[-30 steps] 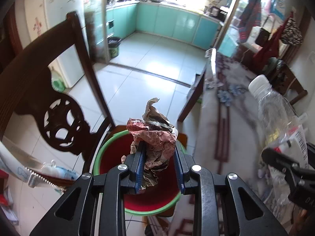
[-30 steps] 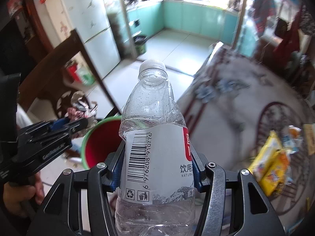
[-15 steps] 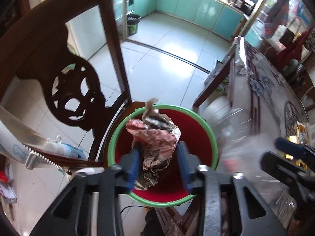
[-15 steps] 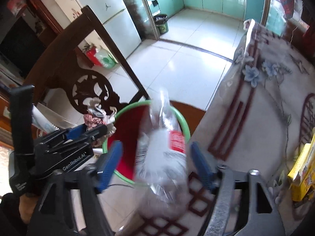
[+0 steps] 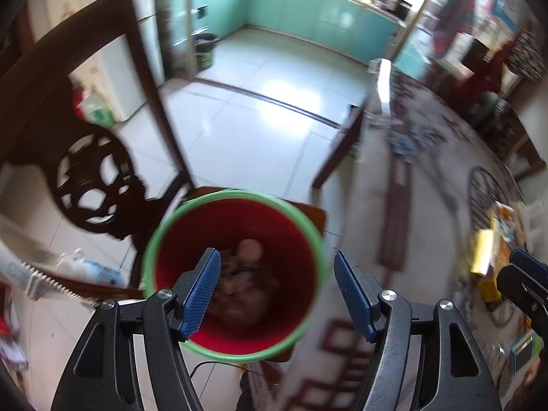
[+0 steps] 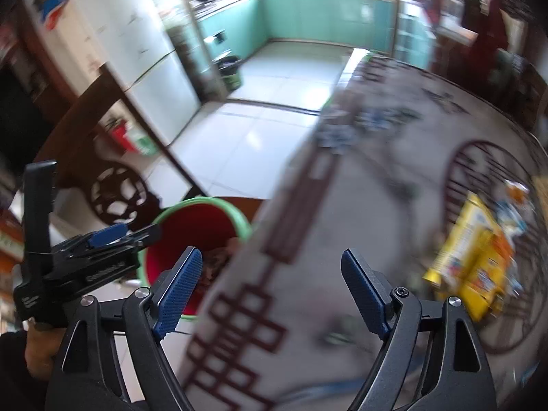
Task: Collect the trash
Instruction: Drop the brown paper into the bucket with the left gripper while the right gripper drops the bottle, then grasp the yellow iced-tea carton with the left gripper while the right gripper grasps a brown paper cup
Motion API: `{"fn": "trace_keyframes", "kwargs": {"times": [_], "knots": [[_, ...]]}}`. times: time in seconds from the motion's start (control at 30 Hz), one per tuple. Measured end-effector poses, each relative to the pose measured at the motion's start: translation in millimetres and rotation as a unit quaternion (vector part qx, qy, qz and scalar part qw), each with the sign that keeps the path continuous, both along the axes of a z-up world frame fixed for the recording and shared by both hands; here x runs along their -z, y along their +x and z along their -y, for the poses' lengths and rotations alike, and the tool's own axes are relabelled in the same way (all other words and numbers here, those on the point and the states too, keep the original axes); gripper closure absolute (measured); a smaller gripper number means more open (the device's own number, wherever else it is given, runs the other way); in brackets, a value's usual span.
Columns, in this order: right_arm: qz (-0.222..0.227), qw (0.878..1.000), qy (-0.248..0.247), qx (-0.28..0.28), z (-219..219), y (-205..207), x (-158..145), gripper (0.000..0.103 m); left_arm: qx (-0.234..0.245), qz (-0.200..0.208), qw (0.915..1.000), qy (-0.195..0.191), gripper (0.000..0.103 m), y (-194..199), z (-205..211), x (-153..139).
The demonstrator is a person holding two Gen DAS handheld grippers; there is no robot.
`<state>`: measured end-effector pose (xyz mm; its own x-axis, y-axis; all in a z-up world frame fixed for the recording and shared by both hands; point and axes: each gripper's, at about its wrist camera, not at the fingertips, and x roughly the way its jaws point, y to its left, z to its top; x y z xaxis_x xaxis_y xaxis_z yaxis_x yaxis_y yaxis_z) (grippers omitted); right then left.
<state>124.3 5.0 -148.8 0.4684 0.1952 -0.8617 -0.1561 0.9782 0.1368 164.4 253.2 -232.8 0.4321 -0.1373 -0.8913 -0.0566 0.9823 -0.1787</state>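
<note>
Trash (image 5: pixel 245 282), a blurred heap of crumpled brownish wrappers, lies at the bottom of the red bucket with a green rim (image 5: pixel 233 194), directly beneath the left hand-held gripper (image 5: pixel 276 291). That hand-held gripper's jaws have just been opening and now stand well apart, with nothing between the blue pads (image 5: pixel 202 289); it hangs over the bucket's mouth, pointing steeply down. In the right wrist view the same left hand-held gripper (image 6: pixel 137 234) reaches in from the left over the bucket (image 6: pixel 202 202), with a person's hand (image 6: pixel 39 347) gripping its handle.

The right hand-held gripper (image 6: pixel 270 289) is also spread wide after opening within the last second, and nothing is held between its pads (image 6: pixel 178 287). It hovers over the edge of the surface (image 6: pixel 370 205), which is covered by a grey cloth with dark red lattice patterns; the bucket sits just beside that edge, lower down.

Farther right on the surface lie yellow snack packets (image 6: pixel 469 257), blurred, well apart from both tools. A dark carved wooden chair (image 5: pixel 85 171) stands behind the bucket on the pale tiled floor (image 5: pixel 257 102). Beyond it are a white refrigerator (image 6: pixel 137 51), a small dark bin (image 6: pixel 229 72) and teal kitchen cabinets (image 5: pixel 308 17).
</note>
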Motion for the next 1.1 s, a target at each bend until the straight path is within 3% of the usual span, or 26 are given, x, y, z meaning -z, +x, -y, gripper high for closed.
{"fn": "trace_keyframes", "kwargs": {"times": [0.23,0.4,0.53,0.7,0.73,0.77,0.8,0.97,1.1], "knots": [[0.019,0.989,-0.040,0.138,117.1,-24.7,-10.0,0.019,0.073,0.023,0.9971,-0.004,0.035,-1.8,81.9,-22.7],[-0.005,0.975,-0.062,0.213,191.3,-41.9,10.8,0.019,0.109,0.025,0.9938,-0.002,0.035,-10.7,134.5,-33.1],[-0.040,0.977,-0.050,0.203,223.0,-45.6,39.8,0.019,0.136,0.030,0.9902,0.009,0.035,-22.4,175.0,-42.7],[-0.060,0.986,-0.040,0.151,238.9,-32.9,72.3,0.020,0.163,0.032,0.9857,0.027,0.035,-35.5,222.2,-50.1],[-0.062,0.987,-0.034,0.144,240.6,-31.5,76.4,0.022,0.171,0.032,0.9844,0.028,0.035,-37.9,232.8,-51.0],[-0.065,0.988,-0.022,0.135,245.4,-30.8,80.8,0.037,0.177,0.033,0.9831,0.031,0.035,-40.1,243.7,-52.0],[-0.062,0.990,-0.001,0.129,249.7,-30.6,82.3,0.043,0.182,0.034,0.9821,0.033,0.035,-41.6,251.8,-52.5],[-0.037,0.993,0.026,0.111,265.5,-43.4,66.0,0.063,0.220,0.035,0.9743,0.030,0.035,-44.8,305.7,-53.4],[-0.011,0.991,0.038,0.131,297.4,-72.2,41.6,0.064,0.266,0.033,0.9628,0.033,0.035,-42.5,360.4,-43.2]]}}
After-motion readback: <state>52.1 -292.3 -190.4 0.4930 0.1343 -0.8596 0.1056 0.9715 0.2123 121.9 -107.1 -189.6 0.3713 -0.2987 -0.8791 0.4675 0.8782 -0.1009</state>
